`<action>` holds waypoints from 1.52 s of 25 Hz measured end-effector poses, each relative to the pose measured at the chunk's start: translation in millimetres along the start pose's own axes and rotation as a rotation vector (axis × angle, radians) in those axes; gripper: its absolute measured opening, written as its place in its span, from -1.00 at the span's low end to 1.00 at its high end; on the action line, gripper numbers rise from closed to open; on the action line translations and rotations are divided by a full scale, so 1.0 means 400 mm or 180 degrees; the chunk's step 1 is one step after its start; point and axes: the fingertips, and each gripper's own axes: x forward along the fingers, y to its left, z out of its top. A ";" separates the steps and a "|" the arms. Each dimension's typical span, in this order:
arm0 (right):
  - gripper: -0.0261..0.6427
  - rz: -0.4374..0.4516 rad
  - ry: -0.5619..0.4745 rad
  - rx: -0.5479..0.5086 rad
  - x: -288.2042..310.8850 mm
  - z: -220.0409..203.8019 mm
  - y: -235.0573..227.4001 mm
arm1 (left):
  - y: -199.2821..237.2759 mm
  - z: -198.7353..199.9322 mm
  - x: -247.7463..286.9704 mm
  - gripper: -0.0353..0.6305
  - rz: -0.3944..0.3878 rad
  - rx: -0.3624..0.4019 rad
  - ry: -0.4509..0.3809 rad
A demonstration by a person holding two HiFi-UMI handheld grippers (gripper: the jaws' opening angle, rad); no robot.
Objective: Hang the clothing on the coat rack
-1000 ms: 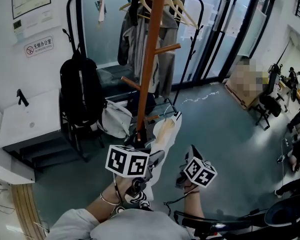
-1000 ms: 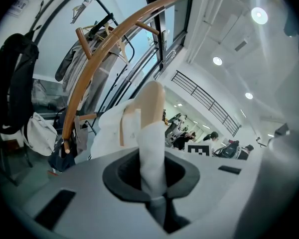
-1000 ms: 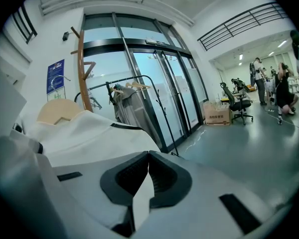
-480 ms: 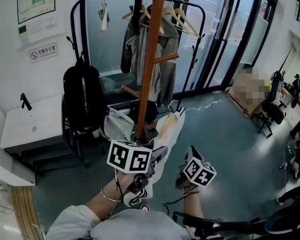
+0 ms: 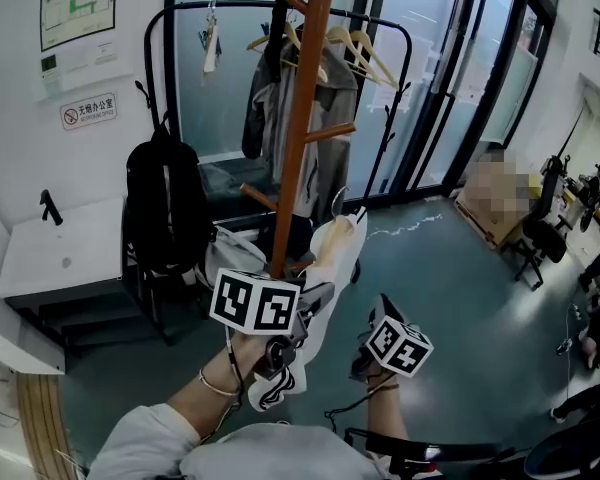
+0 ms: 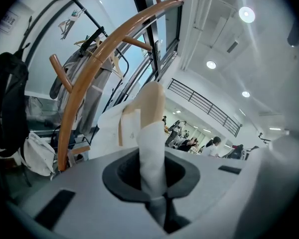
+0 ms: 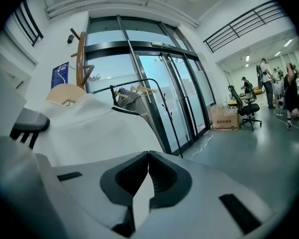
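White garment (image 5: 332, 253), tan inside the collar with black trim, hangs bunched between two grippers. Left gripper (image 6: 150, 183) jaws pinch a thick fold; right gripper (image 7: 148, 176) jaws press together on a thin edge. It sits just before the wooden coat rack (image 5: 302, 118), below its pegs.

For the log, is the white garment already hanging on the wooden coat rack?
No, the garment is clamped in the left gripper, not hung.

The garment (image 5: 332, 256) just before the coat rack (image 5: 298, 138) (backpack (image 5: 160, 203) left)
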 end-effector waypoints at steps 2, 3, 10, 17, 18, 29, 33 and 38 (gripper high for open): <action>-0.85 0.0025 -0.0010 -0.0017 0.008 0.011 0.004 | 0.001 0.022 0.002 -0.76 0.0008 0.0029 -0.0026; -0.85 0.0035 -0.0013 -0.0020 0.011 0.015 0.005 | 0.000 0.032 0.005 -0.76 0.0009 0.0050 -0.0031; -0.85 0.0085 -0.0015 0.0011 0.032 0.022 0.001 | -0.008 0.093 0.022 -0.76 -0.0016 0.0195 -0.0049; -0.85 0.0062 0.0022 0.0073 0.043 0.010 -0.033 | 0.003 0.135 0.039 -0.76 0.0001 0.0224 -0.0082; -0.85 0.0058 0.0019 0.0077 0.044 0.011 -0.036 | 0.002 0.143 0.040 -0.76 -0.0003 0.0222 -0.0095; -0.85 0.0038 -0.0027 0.0156 0.064 0.019 -0.064 | 0.014 0.233 0.054 -0.76 -0.0040 0.0243 -0.0181; -0.85 -0.0010 -0.0035 0.0199 0.062 0.013 -0.090 | 0.026 0.261 0.050 -0.76 -0.0013 0.0272 -0.0216; -0.85 -0.0005 -0.0034 0.0243 0.075 0.005 -0.100 | 0.045 0.282 0.055 -0.76 0.0011 0.0236 -0.0231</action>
